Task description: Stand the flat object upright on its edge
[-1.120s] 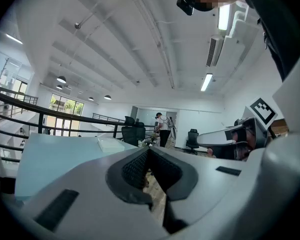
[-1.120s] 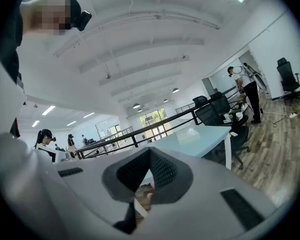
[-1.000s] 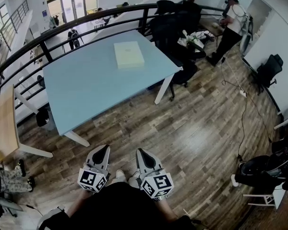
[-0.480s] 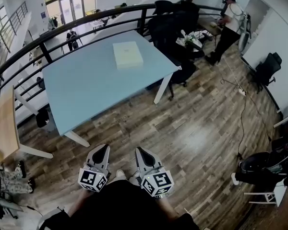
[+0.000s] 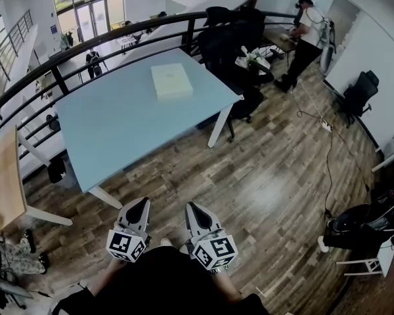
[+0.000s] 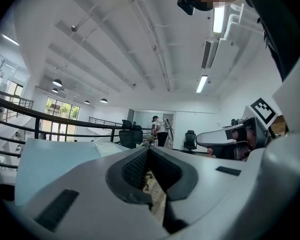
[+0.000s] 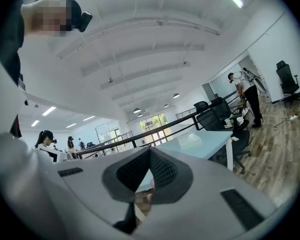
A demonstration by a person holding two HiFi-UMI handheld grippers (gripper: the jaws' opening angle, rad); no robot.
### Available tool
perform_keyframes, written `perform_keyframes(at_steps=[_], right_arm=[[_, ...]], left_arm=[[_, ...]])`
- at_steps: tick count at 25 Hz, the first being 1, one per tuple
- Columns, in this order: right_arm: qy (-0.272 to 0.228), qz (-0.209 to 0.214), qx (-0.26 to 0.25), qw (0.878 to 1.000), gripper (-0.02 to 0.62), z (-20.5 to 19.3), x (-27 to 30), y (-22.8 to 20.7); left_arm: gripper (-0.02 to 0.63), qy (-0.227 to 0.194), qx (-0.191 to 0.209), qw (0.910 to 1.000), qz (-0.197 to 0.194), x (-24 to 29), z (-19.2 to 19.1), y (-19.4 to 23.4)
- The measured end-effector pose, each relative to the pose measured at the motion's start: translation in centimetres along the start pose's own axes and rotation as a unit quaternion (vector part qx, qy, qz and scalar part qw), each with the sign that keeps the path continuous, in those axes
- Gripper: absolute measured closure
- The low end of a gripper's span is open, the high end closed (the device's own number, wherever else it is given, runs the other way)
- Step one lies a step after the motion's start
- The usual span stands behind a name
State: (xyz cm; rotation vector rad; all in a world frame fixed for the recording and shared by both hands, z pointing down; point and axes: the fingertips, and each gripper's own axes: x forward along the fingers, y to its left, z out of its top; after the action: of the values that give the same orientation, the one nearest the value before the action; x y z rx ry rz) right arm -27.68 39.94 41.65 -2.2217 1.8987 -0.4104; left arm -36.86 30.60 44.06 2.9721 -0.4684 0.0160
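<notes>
A flat pale-cream box (image 5: 171,82) lies on the light-blue table (image 5: 118,123), toward its far side. It also shows in the left gripper view as a low pale slab (image 6: 109,147) and in the right gripper view (image 7: 196,139). My left gripper (image 5: 140,207) and right gripper (image 5: 192,209) are held side by side close to my body, over the wooden floor, well short of the table. Both point level toward the table, jaws shut, tips meeting, nothing between them.
A black railing (image 5: 118,33) curves behind the table. Dark office chairs (image 5: 236,35) stand at the table's far right corner. A person (image 5: 305,31) stands at a desk beyond. A wooden table (image 5: 1,176) is at the left. A cable (image 5: 328,169) runs across the floor at right.
The head view has shifted slightly, so the table and box sit a little lower and left in the picture. Both grippers stay in place, shut.
</notes>
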Motion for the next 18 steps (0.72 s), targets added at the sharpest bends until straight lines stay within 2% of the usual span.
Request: perform_keyframes(at_steps=[18], right_arm=[[0.004, -0.009, -0.008, 1.000, 0.588, -0.3, 1.6, -0.2]], left_arm=[[0.603, -0.004, -0.002, 1.0000, -0.003, 1.0, 0.2, 1.8]])
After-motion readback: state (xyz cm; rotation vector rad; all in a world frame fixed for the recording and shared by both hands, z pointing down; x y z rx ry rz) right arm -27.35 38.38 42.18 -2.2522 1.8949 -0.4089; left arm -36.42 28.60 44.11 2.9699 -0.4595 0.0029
